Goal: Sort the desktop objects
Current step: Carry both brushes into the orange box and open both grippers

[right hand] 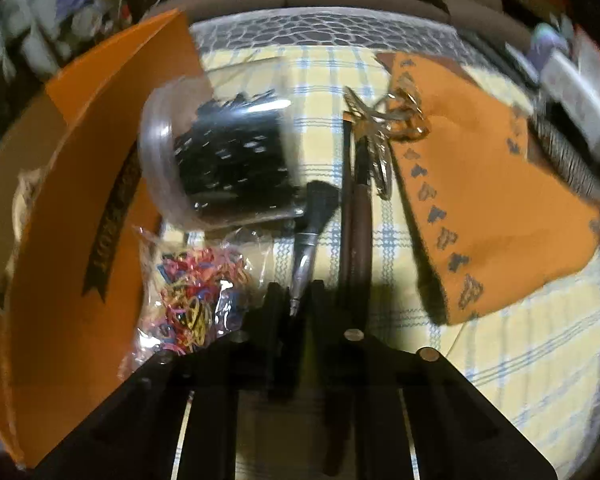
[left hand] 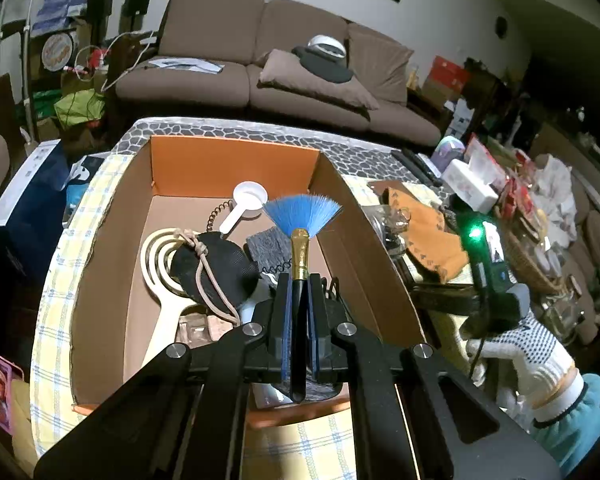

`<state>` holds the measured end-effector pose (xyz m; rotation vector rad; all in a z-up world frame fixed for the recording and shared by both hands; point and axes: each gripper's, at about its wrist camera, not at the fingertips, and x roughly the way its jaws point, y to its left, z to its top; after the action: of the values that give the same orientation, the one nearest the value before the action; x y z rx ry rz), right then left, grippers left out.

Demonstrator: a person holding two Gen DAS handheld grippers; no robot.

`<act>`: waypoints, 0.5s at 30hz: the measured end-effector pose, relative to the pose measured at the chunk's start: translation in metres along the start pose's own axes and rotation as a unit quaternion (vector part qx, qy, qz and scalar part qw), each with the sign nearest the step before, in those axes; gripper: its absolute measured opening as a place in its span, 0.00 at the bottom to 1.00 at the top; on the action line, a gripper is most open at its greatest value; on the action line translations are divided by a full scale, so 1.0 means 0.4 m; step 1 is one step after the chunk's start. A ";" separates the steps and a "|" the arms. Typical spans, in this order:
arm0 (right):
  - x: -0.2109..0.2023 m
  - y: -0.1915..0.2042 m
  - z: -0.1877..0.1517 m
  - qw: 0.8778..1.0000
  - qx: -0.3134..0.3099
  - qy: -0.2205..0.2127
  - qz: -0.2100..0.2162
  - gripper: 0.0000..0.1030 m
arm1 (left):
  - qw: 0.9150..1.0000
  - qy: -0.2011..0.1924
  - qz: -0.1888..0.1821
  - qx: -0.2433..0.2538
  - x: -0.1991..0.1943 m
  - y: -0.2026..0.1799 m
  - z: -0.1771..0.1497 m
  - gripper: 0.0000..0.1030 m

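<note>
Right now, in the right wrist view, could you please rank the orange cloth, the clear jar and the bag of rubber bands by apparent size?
1. Orange cloth
2. Clear jar
3. Bag of rubber bands, though blur and nearness to the camera make the last two uncertain.

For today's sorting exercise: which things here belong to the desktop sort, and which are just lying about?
Job: blue fan brush in the left gripper; cardboard box; silver brush in the right gripper; rubber-band bag; jar.

Lying about: sofa; cushion.
</note>
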<state>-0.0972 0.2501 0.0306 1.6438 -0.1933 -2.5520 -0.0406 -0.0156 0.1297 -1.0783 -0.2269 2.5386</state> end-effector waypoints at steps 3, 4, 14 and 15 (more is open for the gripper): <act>-0.029 -0.026 0.008 1.000 0.016 -0.010 0.020 0.09 | 1.000 -0.002 -0.001 -0.001 -0.001 0.001 0.003 0.06; -0.040 -0.028 0.009 1.000 0.016 -0.014 0.021 0.09 | 1.000 -0.002 0.000 -0.002 -0.001 0.001 0.003 0.06; -0.223 0.019 0.052 0.991 0.022 -0.094 0.092 0.10 | 1.000 -0.002 0.016 -0.020 0.012 0.032 0.002 0.06; -0.238 0.040 0.051 0.990 0.015 -0.098 0.103 0.10 | 1.000 -0.001 0.019 -0.022 0.017 0.036 0.001 0.06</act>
<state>-0.0761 0.2501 0.1270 1.3033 -0.3958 -2.5589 -0.0491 -0.0261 0.1214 -1.1073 -0.2645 2.5801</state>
